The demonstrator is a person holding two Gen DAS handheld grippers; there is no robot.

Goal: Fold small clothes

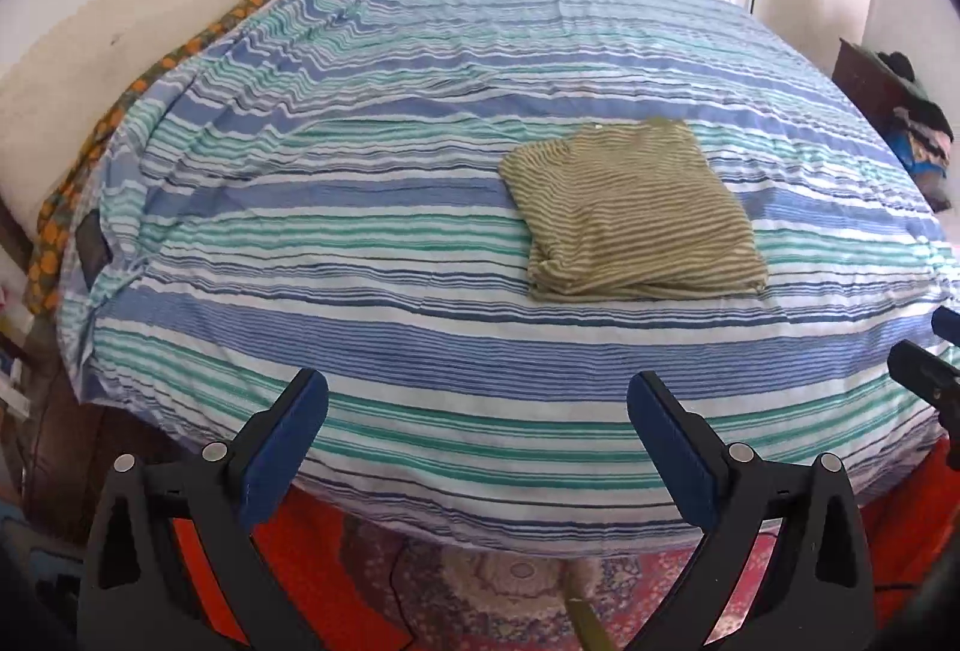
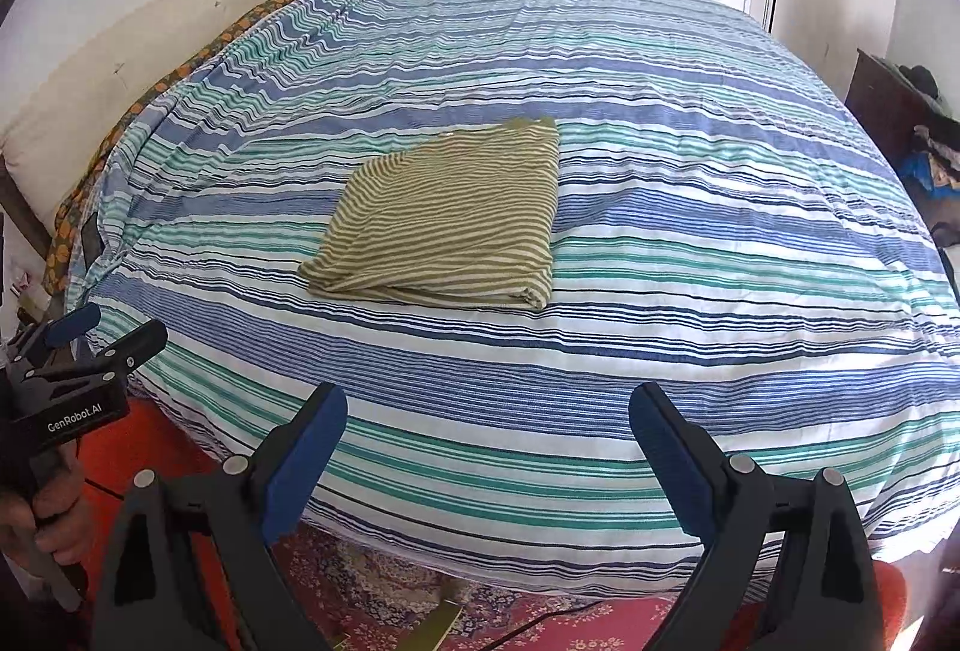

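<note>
An olive and cream striped garment (image 1: 636, 213) lies folded into a flat rectangle on the bed, right of centre in the left wrist view and near the middle in the right wrist view (image 2: 444, 219). My left gripper (image 1: 477, 396) is open and empty, held over the bed's near edge, well short of the garment. My right gripper (image 2: 487, 411) is open and empty, also back at the near edge. The left gripper also shows at the left edge of the right wrist view (image 2: 90, 336). Part of the right gripper shows at the right edge of the left wrist view (image 1: 936, 357).
The bed has a blue, teal and white striped cover (image 1: 372, 243). A headboard and wall run along its left side (image 2: 120, 69). A dark stand with piled clothes (image 1: 912, 129) is at the right. A patterned red rug (image 2: 420, 591) lies on the floor below.
</note>
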